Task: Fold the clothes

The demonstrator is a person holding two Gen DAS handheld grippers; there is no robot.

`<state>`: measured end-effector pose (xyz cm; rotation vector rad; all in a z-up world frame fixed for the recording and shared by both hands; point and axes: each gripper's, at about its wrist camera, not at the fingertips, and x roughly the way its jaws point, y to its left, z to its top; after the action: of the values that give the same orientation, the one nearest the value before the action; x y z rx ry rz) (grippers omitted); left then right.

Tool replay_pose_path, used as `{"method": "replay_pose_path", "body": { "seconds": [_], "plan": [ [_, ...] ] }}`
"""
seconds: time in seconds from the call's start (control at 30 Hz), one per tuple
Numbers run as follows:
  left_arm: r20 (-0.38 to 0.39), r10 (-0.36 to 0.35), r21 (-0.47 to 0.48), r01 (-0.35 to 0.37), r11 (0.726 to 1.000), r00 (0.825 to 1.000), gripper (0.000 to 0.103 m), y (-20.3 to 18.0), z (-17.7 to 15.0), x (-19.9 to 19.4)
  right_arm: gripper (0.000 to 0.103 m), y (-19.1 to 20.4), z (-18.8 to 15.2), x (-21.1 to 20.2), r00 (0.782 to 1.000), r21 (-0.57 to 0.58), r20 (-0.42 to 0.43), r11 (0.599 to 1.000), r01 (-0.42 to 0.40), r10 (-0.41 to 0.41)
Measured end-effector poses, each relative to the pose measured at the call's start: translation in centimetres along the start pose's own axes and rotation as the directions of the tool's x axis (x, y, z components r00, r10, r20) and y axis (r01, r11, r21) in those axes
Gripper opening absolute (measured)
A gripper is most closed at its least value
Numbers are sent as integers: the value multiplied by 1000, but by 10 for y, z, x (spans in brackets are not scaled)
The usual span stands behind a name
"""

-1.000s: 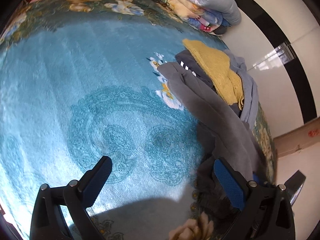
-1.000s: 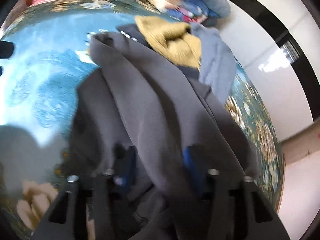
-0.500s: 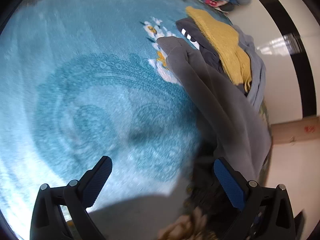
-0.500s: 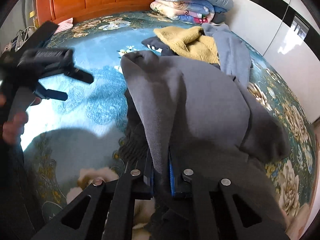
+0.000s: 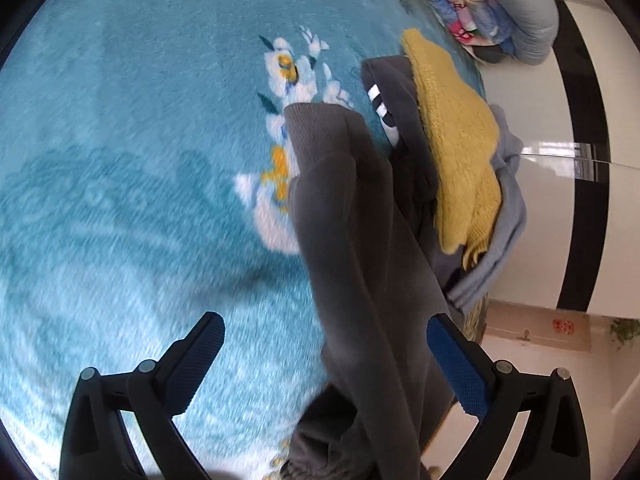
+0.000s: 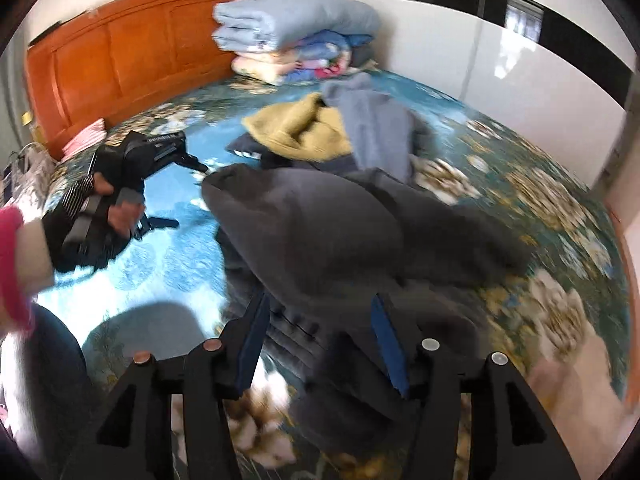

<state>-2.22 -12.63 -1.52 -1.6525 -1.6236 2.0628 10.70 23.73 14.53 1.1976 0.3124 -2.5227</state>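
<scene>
A dark grey garment (image 5: 352, 220) lies in a long heap on the blue blanket (image 5: 120, 160). My left gripper (image 5: 324, 324) is open wide, and the grey cloth runs between its fingers close to the right pad without being pinched. In the right wrist view the same grey garment (image 6: 320, 220) bulges just ahead of my right gripper (image 6: 320, 300). Its jaws are opening, with grey cloth loose between the pads. The left gripper (image 6: 188, 196), held by a hand (image 6: 120, 208), hovers left of the heap.
Behind the grey garment lie a yellow knit (image 6: 296, 128), a light blue-grey garment (image 6: 376, 128) and a dark piece with white stripes (image 5: 384, 84). Folded quilts (image 6: 292, 20) are stacked by the wooden headboard (image 6: 120, 52). The bed's right edge meets a white wall.
My right gripper was shut on the grey garment half a second ago; now its jaws stand apart and it has risen. My left gripper moved in until the grey cloth lies between its fingers.
</scene>
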Motion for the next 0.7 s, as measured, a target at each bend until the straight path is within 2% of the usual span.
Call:
{"method": "replay_pose_path", "body": {
  "seconds": [0.1,0.23,0.27,0.3,0.33,0.4,0.5,0.53,0.7],
  "plan": [
    [-10,4,9,-4,1000,1000,94,-8,8,9,55,-20,-13,-6,997,57,-70,997,47,-43],
    [-32,1,7,-1,1000,999,82,-19,15,22,61,-50,-36,-8,986,170,-152,980,101,-75],
    [-37,4,10,-4,1000,999,73,-22,15,25,62,-57,-41,-8,983,213,-168,971,110,-75],
    [-46,20,15,-19,1000,999,59,-25,16,28,64,-65,-45,-7,982,262,-179,958,112,-65],
    [-53,31,19,-30,999,998,51,-27,17,30,73,-71,-50,-4,981,320,-187,942,102,-42],
    [-44,67,37,-65,997,997,16,-31,18,28,76,-77,-57,3,980,402,-198,913,66,16],
    [37,115,108,-118,987,993,7,-37,18,10,76,-82,-67,16,975,491,-209,871,34,80],
    [60,123,123,-130,984,991,6,-37,19,3,76,-83,-70,21,973,512,-211,858,31,91],
    [138,107,102,-121,987,985,5,-24,27,-38,76,-87,-76,44,965,596,-198,803,-19,169]
  ]
}}
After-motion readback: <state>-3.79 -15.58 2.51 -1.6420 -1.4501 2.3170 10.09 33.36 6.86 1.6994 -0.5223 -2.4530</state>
